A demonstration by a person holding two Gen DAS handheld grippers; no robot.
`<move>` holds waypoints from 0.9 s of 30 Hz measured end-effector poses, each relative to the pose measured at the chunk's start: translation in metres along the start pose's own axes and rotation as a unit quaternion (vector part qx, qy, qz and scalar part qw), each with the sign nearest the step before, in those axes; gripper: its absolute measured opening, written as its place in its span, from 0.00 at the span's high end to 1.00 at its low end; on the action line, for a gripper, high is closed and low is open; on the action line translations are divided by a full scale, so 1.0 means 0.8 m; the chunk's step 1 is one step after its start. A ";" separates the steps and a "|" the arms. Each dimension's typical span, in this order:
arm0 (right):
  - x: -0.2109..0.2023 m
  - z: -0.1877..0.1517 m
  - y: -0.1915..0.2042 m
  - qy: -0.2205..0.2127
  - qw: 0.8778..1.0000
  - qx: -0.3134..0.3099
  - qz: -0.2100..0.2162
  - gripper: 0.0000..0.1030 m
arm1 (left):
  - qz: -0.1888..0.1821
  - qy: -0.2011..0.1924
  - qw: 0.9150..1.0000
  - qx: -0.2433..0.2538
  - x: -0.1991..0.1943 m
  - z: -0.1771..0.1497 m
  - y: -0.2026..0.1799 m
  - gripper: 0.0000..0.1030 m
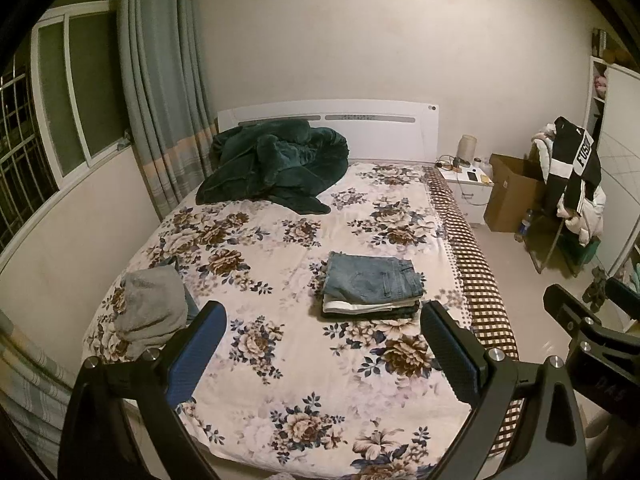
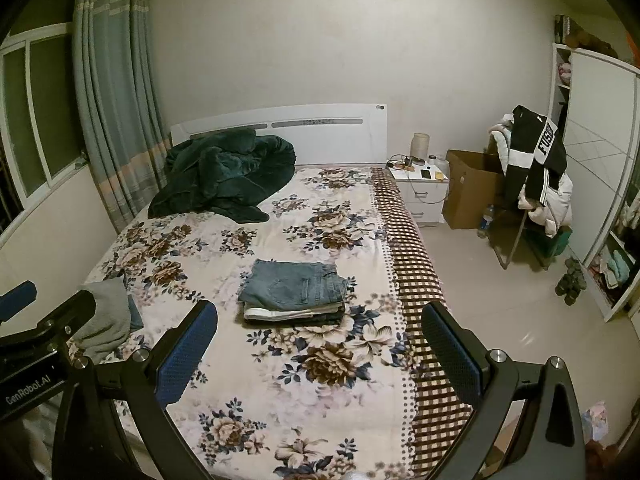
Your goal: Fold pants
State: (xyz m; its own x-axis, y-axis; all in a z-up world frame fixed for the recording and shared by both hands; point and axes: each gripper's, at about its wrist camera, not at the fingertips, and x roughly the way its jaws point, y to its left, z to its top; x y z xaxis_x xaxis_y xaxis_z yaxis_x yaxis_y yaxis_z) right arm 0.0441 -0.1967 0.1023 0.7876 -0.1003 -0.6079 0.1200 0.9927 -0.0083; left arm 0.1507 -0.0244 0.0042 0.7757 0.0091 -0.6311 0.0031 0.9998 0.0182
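Left gripper [image 1: 322, 354] and right gripper [image 2: 320, 350]: jaws spread wide, empty, above the bed [image 1: 304, 408] foot edge; folded pants stack [image 1: 372, 290] near the bed's right edge.

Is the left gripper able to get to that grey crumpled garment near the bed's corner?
Probably yes: the left gripper is open and empty above the bed, with nothing between it and the grey garment.
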 end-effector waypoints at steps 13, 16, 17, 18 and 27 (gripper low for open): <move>-0.003 0.002 0.004 0.001 1.000 0.002 0.001 0.00 | 0.002 -0.001 1.000 0.001 -0.001 -0.001 -0.003 0.04; -0.002 0.001 0.003 0.001 1.000 0.002 0.001 0.00 | 0.001 0.000 1.000 0.001 -0.001 -0.002 -0.003 0.04; -0.002 0.001 0.004 0.002 1.000 0.003 0.002 0.00 | 0.002 -0.001 1.000 0.001 0.000 -0.003 -0.004 0.04; -0.004 0.002 0.006 0.002 1.000 0.002 0.001 0.00 | 0.002 -0.001 1.000 0.002 -0.002 -0.001 -0.004 0.04; -0.004 0.001 0.005 0.001 1.000 0.003 0.001 0.00 | 0.002 -0.001 1.000 0.001 -0.001 -0.004 -0.005 0.04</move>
State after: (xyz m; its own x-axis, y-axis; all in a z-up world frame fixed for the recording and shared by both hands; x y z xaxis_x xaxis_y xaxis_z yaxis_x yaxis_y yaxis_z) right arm 0.0425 -0.1928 0.1054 0.7862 -0.0972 -0.6103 0.1210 0.9927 -0.0023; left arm 0.1480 -0.0287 0.0018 0.7772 0.0137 -0.6292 0.0011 0.9997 0.0231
